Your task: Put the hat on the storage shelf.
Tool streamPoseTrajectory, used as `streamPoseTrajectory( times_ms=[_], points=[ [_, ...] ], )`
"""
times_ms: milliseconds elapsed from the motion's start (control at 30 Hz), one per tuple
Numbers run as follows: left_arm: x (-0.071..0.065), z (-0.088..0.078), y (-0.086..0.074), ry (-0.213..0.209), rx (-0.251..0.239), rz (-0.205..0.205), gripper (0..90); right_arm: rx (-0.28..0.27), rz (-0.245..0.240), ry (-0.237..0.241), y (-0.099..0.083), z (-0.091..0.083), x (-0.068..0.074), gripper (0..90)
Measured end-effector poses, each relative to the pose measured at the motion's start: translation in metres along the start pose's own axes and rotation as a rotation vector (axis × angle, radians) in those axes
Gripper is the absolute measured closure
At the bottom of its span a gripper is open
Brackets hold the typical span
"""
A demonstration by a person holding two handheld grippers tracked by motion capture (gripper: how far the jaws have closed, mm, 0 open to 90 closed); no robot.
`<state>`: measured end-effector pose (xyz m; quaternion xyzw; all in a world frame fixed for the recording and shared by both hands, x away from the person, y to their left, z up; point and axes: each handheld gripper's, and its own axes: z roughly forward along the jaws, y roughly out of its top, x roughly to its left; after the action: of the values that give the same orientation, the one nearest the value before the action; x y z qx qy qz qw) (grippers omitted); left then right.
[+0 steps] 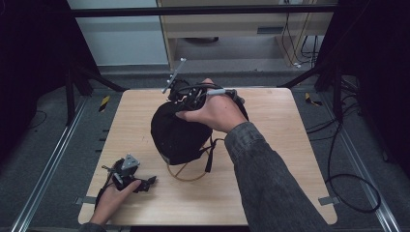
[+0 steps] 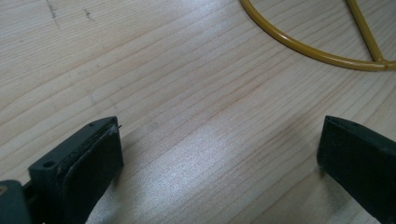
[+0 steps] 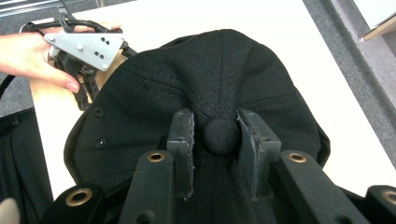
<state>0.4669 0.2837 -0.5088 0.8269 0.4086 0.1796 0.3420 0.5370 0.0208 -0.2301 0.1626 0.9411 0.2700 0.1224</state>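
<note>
Cap [image 3: 196, 98]: black cloth, soft and light, draped over yellow wire stand [image 2: 317, 53] mid-counter [image 1: 290, 145]. Likely to sag and slide if pulled. Firmest hold judged at crown button [image 3: 220, 134], now bracketed closely by right hand-held gripper [image 3: 217, 140]. Left hand-held gripper [image 2: 219, 154] wide apart, empty, low over counter.

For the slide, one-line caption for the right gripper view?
Right gripper jaws closed on the top button of a black baseball cap; left gripper rests in the person's hand at the table's far side.

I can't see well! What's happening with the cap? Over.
Right hand-held gripper pinching the black cap by its top button. Left hand-held gripper open, over bare table.
</note>
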Motion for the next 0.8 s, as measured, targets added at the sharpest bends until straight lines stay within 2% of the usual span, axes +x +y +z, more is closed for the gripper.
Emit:
streamPoseTrajectory(
  times_ms=[433, 800],
  points=[
    [-0.0001, 0.0, 0.0, 0.0, 0.001, 0.001, 0.0, 0.002, 0.004, 0.007, -0.0013, 0.0033, -0.0004, 65.4],
    [-0.0001, 0.0, 0.0, 0.001, 0.001, 0.001, 0.0, -0.004, 0.023, 0.0, -0.0043, 0.004, -0.0012, 58.8]
  ],
)
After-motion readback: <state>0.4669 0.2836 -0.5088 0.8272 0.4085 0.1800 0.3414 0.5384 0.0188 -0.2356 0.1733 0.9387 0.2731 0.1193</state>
